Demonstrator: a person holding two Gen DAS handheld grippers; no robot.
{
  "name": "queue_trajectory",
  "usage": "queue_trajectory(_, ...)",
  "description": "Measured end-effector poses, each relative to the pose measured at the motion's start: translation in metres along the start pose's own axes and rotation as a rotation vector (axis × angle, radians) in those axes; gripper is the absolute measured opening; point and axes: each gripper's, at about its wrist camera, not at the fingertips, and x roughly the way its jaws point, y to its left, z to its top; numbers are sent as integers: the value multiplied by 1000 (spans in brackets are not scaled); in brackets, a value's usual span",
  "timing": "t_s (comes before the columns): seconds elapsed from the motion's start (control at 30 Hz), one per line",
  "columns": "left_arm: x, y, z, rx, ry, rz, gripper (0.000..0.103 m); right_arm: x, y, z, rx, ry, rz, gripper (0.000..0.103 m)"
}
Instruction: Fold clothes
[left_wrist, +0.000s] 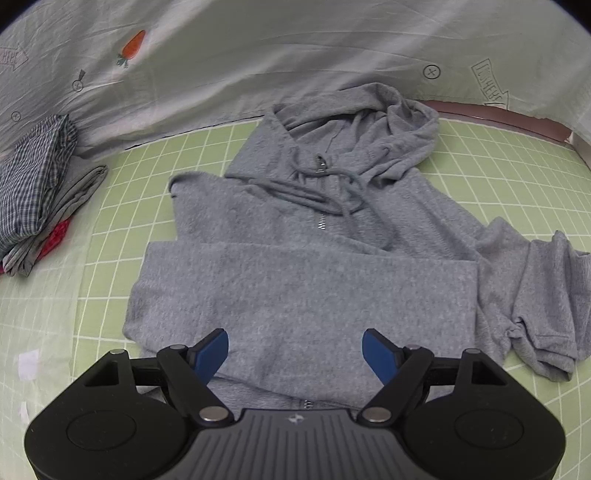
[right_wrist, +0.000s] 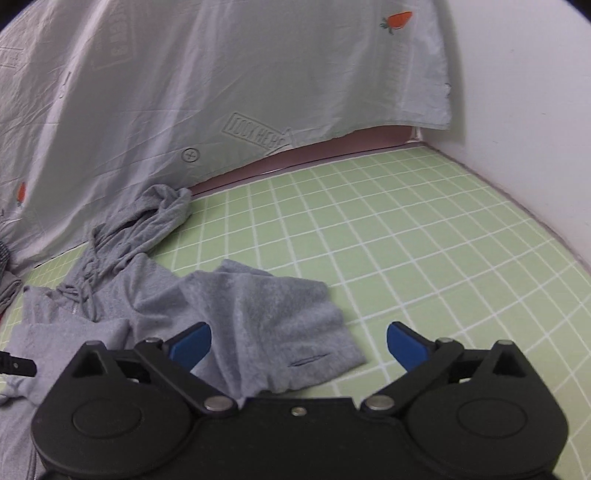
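A grey zip hoodie (left_wrist: 303, 266) lies face up on the green grid mat (left_wrist: 517, 177), hood at the far end, one sleeve folded across its chest. Its other sleeve (left_wrist: 535, 295) lies crumpled off to the right. My left gripper (left_wrist: 295, 350) hovers over the hoodie's lower body, jaws open, nothing between the blue pads. In the right wrist view the same crumpled sleeve (right_wrist: 280, 325) rests on the mat (right_wrist: 424, 251). My right gripper (right_wrist: 299, 343) stands wide open just above the sleeve's cuff end, and its pads hold nothing.
A stack of folded clothes (left_wrist: 37, 192), checked fabric on top, sits at the mat's left edge. A pale printed sheet (left_wrist: 295, 55) hangs behind the mat. A white wall (right_wrist: 535, 129) borders the mat on the right.
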Motion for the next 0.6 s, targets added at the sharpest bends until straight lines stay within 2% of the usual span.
queue_trajectory(0.13, -14, -39, 10, 87, -34, -63, 81, -3, -40, -9, 95, 6, -131, 103)
queue_trajectory(0.17, -16, -50, 12, 107, -40, -78, 85, -4, -50, -12, 115, 7, -165, 103)
queue_trajectory(0.3, -19, -93, 19, 169, -44, -144, 87, -7, -81, -20, 153, 18, -263, 103)
queue_trajectory(0.43, -14, -136, 25, 197, -40, -194, 87, -10, -107, -25, 158, 42, -319, 103)
queue_trajectory(0.6, -18, -179, 30, 219, -44, -331, 87, -3, -130, -27, 137, 95, -347, 103)
